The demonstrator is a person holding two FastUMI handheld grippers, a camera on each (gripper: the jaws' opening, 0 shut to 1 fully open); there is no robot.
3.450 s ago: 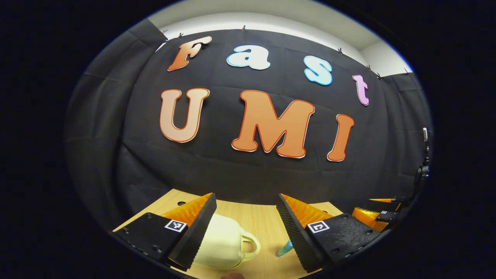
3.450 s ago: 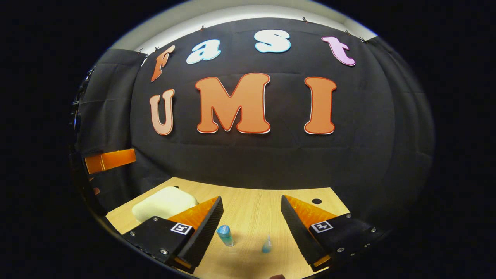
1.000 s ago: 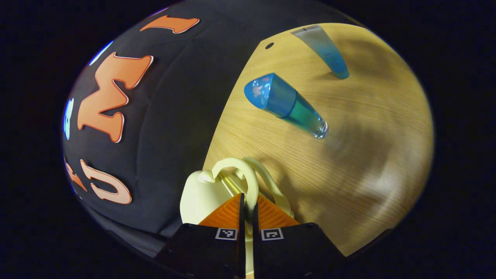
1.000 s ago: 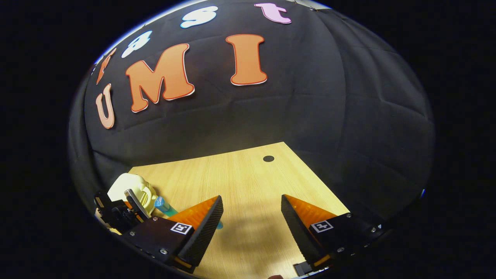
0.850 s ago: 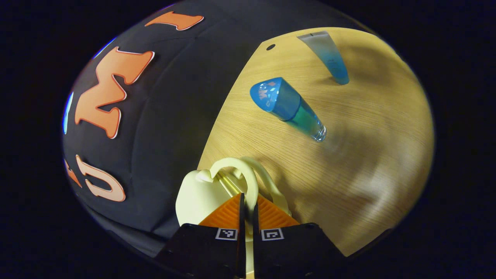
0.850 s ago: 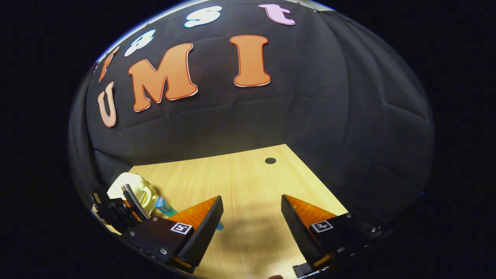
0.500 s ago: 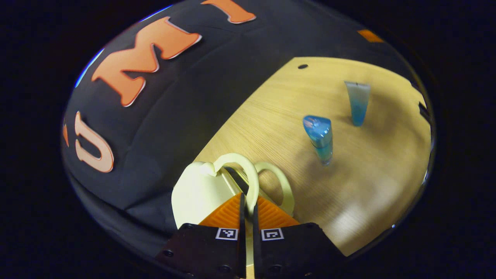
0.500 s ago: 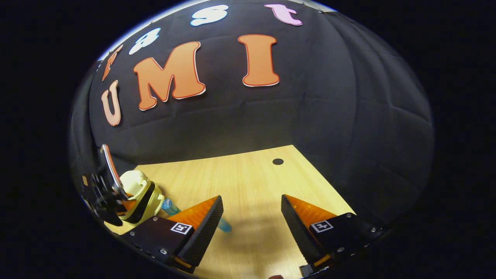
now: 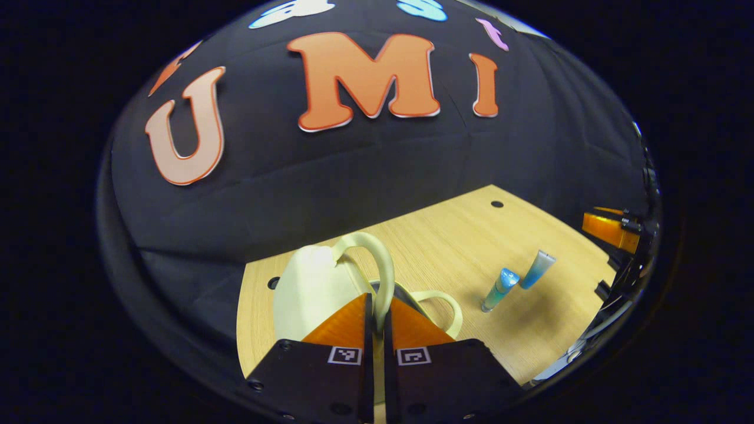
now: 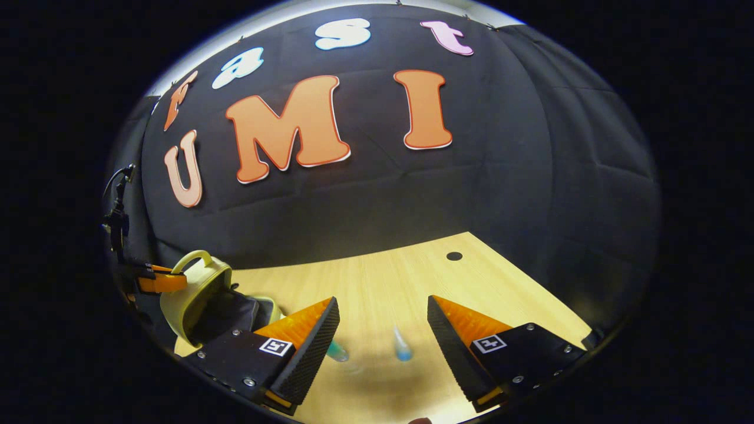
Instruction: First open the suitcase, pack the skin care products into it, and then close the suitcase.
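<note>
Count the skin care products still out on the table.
2. A capped bottle and a tube stand side by side on the table, right of the open suitcase. More may lie hidden inside the suitcase.

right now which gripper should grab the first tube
Right gripper: open, with the tube between its fingers. The left gripper is shut on the suitcase handle, holding the lid up.
</note>
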